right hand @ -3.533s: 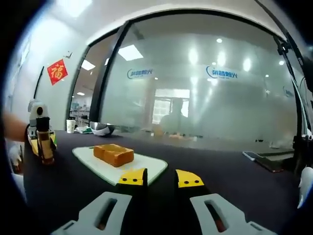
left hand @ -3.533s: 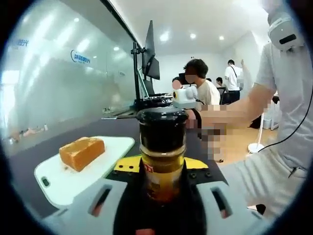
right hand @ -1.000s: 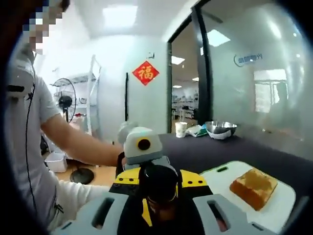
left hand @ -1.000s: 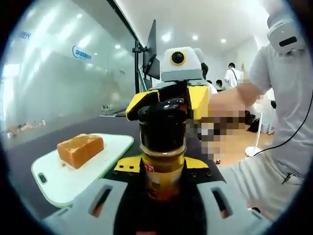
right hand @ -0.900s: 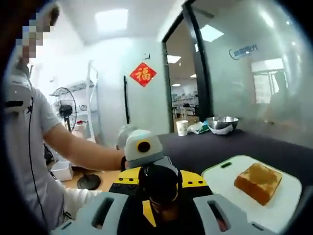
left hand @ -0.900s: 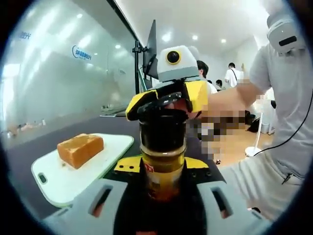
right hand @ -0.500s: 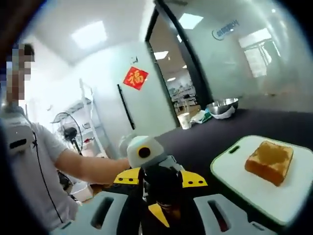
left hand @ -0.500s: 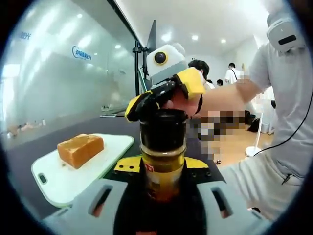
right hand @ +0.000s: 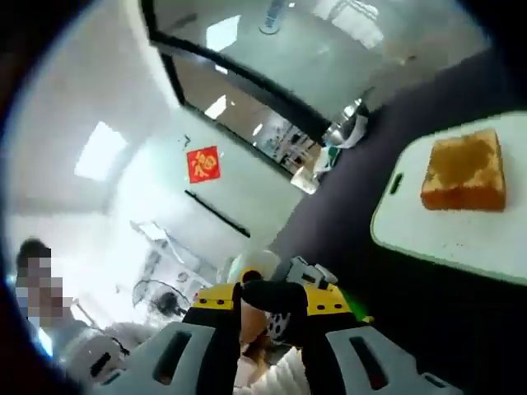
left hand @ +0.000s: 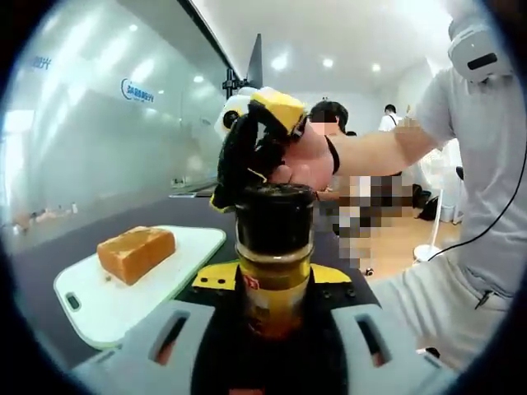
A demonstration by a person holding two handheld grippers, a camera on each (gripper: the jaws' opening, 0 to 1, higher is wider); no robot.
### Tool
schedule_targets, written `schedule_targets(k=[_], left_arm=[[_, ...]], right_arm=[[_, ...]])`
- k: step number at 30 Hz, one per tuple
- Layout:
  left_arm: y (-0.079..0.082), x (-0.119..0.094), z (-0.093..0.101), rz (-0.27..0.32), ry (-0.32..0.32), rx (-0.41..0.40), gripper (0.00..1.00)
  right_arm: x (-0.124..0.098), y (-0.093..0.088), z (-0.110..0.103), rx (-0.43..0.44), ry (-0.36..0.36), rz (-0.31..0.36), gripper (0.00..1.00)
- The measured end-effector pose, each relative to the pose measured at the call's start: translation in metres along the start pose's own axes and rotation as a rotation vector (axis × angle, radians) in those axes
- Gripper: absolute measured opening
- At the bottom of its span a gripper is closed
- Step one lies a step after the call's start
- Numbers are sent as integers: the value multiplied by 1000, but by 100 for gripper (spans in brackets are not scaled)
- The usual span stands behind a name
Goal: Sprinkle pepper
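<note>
At frame centre, the left claw grips the pepper jar; the right claw pinches its cap. A jerky twist could spill pepper onto the desk.

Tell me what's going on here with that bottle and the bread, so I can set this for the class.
A person is working with a hand-held gripper in each hand. The left hand-held gripper holds a pepper bottle upright by its body. The right hand-held gripper is tilted over the bottle's black cap and grips it, apparently to open it. A slice of toast waits on a white cutting board on the dark table. No pepper has been sprinkled yet.
</note>
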State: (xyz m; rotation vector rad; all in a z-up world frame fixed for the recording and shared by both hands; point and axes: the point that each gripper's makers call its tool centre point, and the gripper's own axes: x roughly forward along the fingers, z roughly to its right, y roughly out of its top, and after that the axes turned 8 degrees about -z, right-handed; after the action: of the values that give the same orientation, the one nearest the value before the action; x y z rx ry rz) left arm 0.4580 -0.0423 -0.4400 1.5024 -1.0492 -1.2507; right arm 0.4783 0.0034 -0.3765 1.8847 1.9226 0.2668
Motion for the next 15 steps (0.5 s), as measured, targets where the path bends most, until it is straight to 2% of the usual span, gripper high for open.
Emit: schedule_targets(k=[1, 2, 3, 4, 5, 7, 9, 10, 11, 12, 15], left_arm=[[0, 0, 0, 0, 1, -1, 20], [0, -1, 0, 2, -2, 3, 20], [-4, -1, 2, -19, -4, -13, 20], [1, 0, 2, -3, 1, 7, 20], [1, 0, 1, -1, 0, 3, 20], [0, 0, 0, -1, 0, -1, 20], [0, 0, 0, -1, -1, 3, 20], [0, 0, 0, -1, -1, 3, 20], [0, 0, 0, -1, -1, 3, 20], [0, 0, -1, -1, -1, 4, 20], [0, 0, 1, 0, -1, 9, 20]], right_arm=[[-1, 0, 1, 46, 39, 12, 23], [-1, -2, 16, 48, -25, 11, 22], [-1, -3, 26, -15, -71, 15, 10], [0, -3, 27, -11, -63, 34, 5], [0, 0, 24, 29, -21, 56, 5], [-5, 13, 17, 22, 31, 133, 9], [-13, 21, 17, 15, 24, 170, 22], [-17, 29, 18, -1, 7, 216, 27], [-21, 27, 16, 1, 19, 202, 27], [-28, 30, 9, -12, 60, 236, 23], [-45, 31, 16, -17, 38, 338, 25]])
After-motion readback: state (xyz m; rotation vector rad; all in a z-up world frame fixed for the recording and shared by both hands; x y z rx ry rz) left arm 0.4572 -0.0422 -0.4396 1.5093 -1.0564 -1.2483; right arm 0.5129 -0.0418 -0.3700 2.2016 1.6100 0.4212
